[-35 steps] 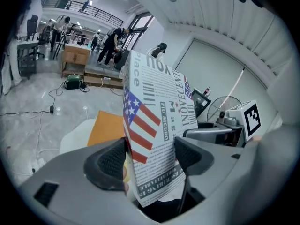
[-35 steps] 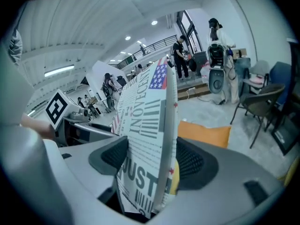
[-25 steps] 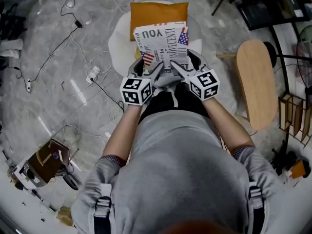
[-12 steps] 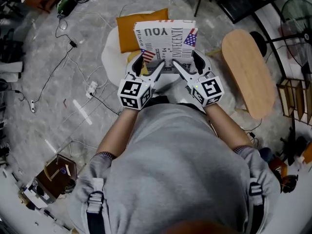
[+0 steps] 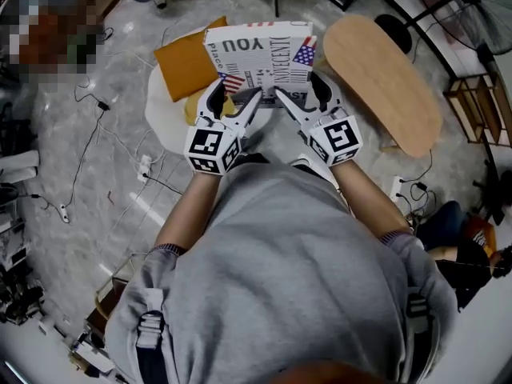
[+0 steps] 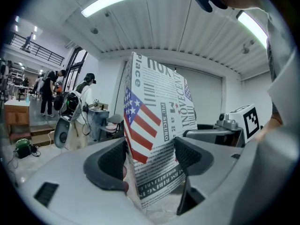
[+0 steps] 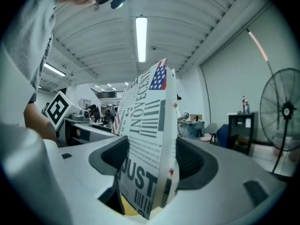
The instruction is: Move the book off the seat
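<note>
The book [image 5: 258, 54] has a white cover with black newsprint lettering and small American flags. I hold it up off the white round seat [image 5: 164, 110], between both grippers. My left gripper [image 5: 232, 102] is shut on its near left edge and my right gripper [image 5: 298, 102] on its near right edge. In the left gripper view the book [image 6: 157, 139] stands between the dark pads [image 6: 110, 161]. In the right gripper view the book [image 7: 145, 153] fills the gap between the pads [image 7: 192, 161]. An orange cushion [image 5: 186, 56] lies on the seat under the book's left side.
A light wooden oval tabletop [image 5: 382, 78] stands just right of the book. Cables and a power strip [image 5: 146, 166] trail over the marble floor at left. A wooden rack [image 5: 480, 106] and a floor fan [image 7: 283, 114] stand at the right. People stand far off at a desk [image 6: 16, 114].
The book, clamped in both grippers, has been lifted and carried rightward off the seat toward the wooden tabletop. Seat and cushion now lie left of it. Both grippers stay shut.
</note>
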Motion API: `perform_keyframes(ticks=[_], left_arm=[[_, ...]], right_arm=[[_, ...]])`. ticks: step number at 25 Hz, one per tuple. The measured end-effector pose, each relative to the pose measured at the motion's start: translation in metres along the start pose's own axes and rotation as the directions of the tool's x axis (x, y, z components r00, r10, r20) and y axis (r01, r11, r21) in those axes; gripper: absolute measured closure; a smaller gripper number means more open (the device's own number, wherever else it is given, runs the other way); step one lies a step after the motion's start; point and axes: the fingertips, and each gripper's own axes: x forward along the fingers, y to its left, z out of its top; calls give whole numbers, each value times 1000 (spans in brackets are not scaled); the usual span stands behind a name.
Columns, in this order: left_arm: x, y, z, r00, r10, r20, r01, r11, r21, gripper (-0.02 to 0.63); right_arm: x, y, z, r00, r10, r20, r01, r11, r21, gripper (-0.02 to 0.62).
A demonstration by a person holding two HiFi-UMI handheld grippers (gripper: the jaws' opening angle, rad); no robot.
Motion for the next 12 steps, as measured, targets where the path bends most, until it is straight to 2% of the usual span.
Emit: perform_keyframes(ticks=[3,5,12], left_arm=[[47,-80,-7,998,-60,5,60,997,44,267],[70,-117,-9,995,-103,4,103,993,65,267],[76,-119,-6,976,-216,1,215,973,85,267]], right_arm=[[-71,-60,-9,998,-62,33,62,998,2,259],[-104,-88,-11,993,-107,46,108,994,-2,259],[-110,-86,-8,974,-222,52,223,975,-10,259]])
